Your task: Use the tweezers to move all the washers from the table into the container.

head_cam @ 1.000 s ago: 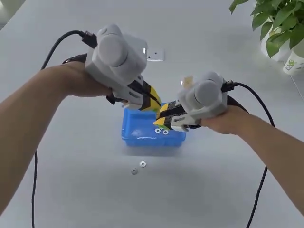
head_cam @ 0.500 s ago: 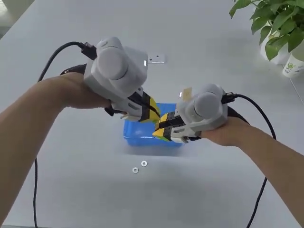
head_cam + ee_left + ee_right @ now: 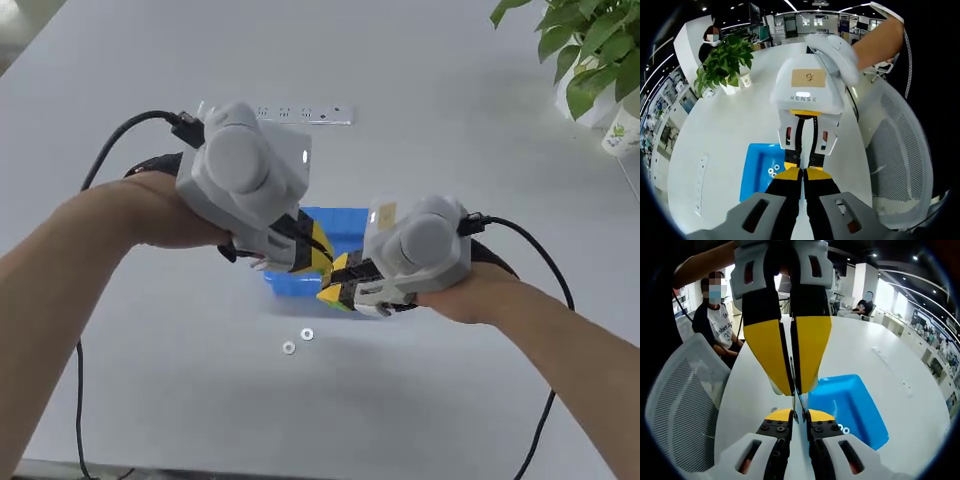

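Note:
The blue container [image 3: 290, 282] stands on the white table, half hidden behind the two grippers. It holds several washers [image 3: 774, 171]. Two loose washers [image 3: 298, 341] lie on the table just in front of it. My left gripper [image 3: 322, 262] and right gripper [image 3: 332, 288] meet tip to tip above the container's near right corner. In the right gripper view thin metal tweezers [image 3: 792, 375] run between the left gripper's [image 3: 796, 390] yellow fingers down into my right gripper's [image 3: 794, 416] tips. Both pairs of jaws stand shut on them. In the left gripper view my left gripper [image 3: 803, 173] faces the right gripper [image 3: 804, 159].
A white power strip [image 3: 290, 113] lies at the table's far side. A potted plant [image 3: 590, 60] stands at the back right. A mesh chair [image 3: 685, 405] and a seated person [image 3: 715, 315] are beyond the table's edge. Cables trail from both grippers.
The head camera has shifted, bringing the power strip into view. Both grippers have drawn closer together over the container's near edge. The two loose washers lie where they were.

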### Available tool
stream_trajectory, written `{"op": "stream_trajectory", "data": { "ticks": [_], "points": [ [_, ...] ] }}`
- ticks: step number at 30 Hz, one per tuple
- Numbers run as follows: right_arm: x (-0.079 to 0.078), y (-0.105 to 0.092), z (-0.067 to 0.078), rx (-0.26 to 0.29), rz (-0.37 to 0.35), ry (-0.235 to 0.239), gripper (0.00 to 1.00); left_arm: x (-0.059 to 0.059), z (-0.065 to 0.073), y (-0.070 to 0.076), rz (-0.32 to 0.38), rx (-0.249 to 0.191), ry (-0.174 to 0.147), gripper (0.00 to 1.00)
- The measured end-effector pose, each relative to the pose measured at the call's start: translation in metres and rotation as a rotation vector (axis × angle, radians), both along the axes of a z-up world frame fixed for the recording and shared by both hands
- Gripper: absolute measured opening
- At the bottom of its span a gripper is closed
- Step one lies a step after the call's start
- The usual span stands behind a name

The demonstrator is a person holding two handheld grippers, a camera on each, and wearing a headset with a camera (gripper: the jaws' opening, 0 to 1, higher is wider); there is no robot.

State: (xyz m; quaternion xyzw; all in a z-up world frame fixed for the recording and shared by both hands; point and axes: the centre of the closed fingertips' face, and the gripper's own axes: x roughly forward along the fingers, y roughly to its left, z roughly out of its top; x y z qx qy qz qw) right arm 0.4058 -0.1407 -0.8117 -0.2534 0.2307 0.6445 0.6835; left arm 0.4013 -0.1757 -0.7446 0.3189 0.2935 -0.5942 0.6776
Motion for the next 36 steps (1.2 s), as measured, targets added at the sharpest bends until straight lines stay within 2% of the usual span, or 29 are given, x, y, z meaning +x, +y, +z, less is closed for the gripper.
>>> {"op": "stream_trajectory", "data": {
  "ticks": [16, 36],
  "points": [
    [-0.015, 0.010, -0.023, 0.005, -0.002, 0.014, 0.12, -0.017, -0.023, 0.011, 0.004, 0.019, 0.003, 0.05],
    [-0.025, 0.018, -0.043, 0.001, 0.012, 0.040, 0.13, -0.024, -0.044, 0.019, 0.009, 0.024, 0.023, 0.05]
  ]
}}
